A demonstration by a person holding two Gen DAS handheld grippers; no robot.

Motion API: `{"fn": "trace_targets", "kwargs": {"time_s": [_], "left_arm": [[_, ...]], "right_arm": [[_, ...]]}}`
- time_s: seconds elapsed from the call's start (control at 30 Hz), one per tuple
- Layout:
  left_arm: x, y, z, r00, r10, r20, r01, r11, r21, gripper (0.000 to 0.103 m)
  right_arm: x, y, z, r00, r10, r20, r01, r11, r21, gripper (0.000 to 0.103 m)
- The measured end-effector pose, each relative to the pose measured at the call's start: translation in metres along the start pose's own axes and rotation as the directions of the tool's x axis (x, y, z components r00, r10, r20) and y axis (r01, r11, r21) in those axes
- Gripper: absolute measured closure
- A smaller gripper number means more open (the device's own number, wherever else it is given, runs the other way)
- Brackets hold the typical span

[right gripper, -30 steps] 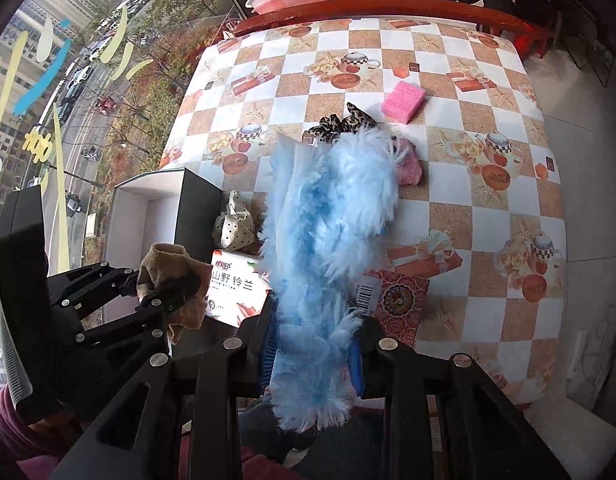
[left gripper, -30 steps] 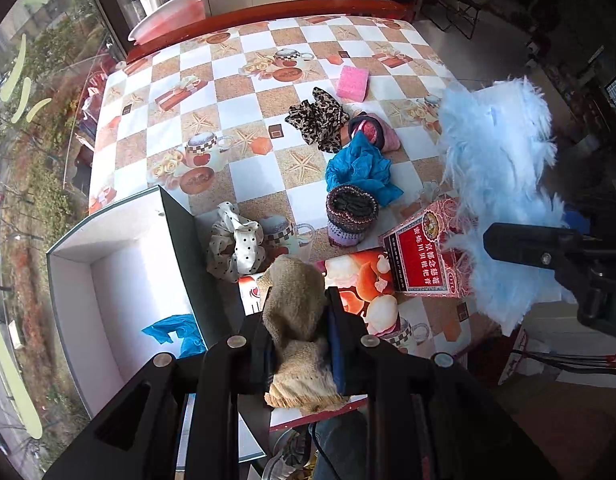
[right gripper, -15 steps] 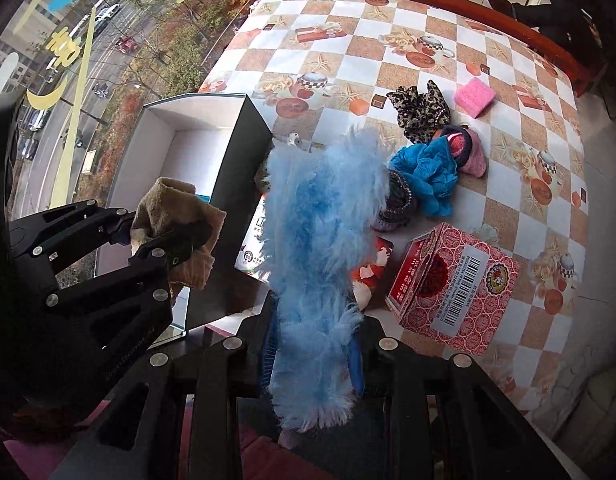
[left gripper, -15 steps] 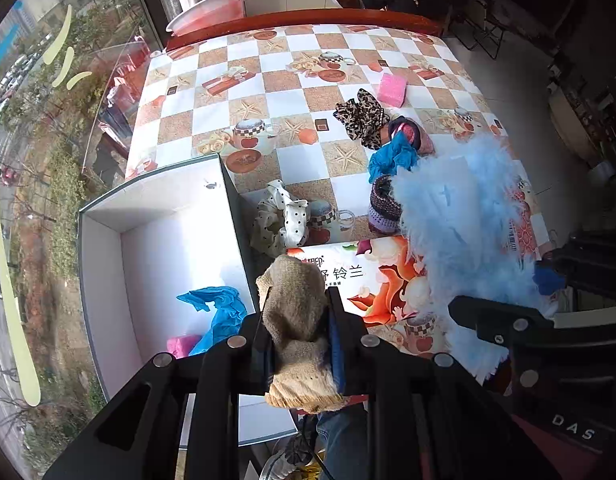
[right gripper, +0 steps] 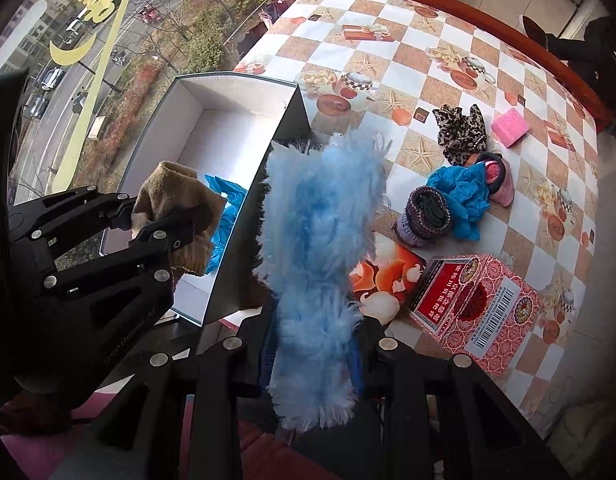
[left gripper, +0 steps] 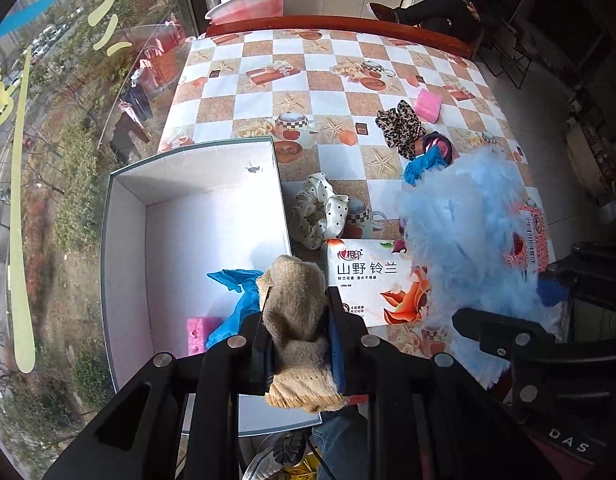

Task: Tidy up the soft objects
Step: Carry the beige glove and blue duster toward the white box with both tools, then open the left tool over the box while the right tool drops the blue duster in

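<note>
Both tools are clamped on something soft: the left gripper (left gripper: 297, 320) pinches a bunched tan knitted sock (left gripper: 295, 300) between its pads, held above the near right corner of the open white box (left gripper: 123, 240), while the right gripper (right gripper: 314, 344) squeezes a fluffy light-blue feathery piece (right gripper: 320, 232) that stands up tall just beside the box's dark outer wall. Inside the box lie a crumpled blue cloth (left gripper: 239, 296) and a pink sponge (left gripper: 199, 332), close together at the near end. On the checkered tablecloth (left gripper: 267, 96), a white polka-dot scrunchie (left gripper: 316, 216) sits just beside the box, touching a white tissue pack (left gripper: 372, 280) printed with flowers. Farther right from the right wrist view, a rolled dark knit item (right gripper: 426, 216) rests against another blue cloth (right gripper: 462, 192), with a pink-and-dark bundle (right gripper: 496, 176) behind it, a leopard-print scrunchie (right gripper: 460, 132) beyond, and a second pink sponge (right gripper: 510, 128) near that. A red patterned carton (right gripper: 476, 312) lies at the table's near edge.
</note>
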State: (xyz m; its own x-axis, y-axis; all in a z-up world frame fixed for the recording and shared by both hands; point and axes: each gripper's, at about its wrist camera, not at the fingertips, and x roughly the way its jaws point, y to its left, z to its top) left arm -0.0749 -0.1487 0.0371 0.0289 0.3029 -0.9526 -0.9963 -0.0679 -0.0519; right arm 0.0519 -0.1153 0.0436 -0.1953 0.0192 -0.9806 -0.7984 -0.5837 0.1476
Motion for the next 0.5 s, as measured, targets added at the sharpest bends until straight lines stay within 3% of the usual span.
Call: {"fn": "trace_targets", "kwargs": {"time_s": [0.5], "left_arm": [[-0.004, 0.033, -0.015, 1.000, 0.027, -0.002, -0.027, 0.995, -0.098, 0.080]], "right_arm": [[0.008, 0.034, 0.013, 1.000, 0.008, -0.020, -0.010, 0.995, -0.103, 0.072]]}}
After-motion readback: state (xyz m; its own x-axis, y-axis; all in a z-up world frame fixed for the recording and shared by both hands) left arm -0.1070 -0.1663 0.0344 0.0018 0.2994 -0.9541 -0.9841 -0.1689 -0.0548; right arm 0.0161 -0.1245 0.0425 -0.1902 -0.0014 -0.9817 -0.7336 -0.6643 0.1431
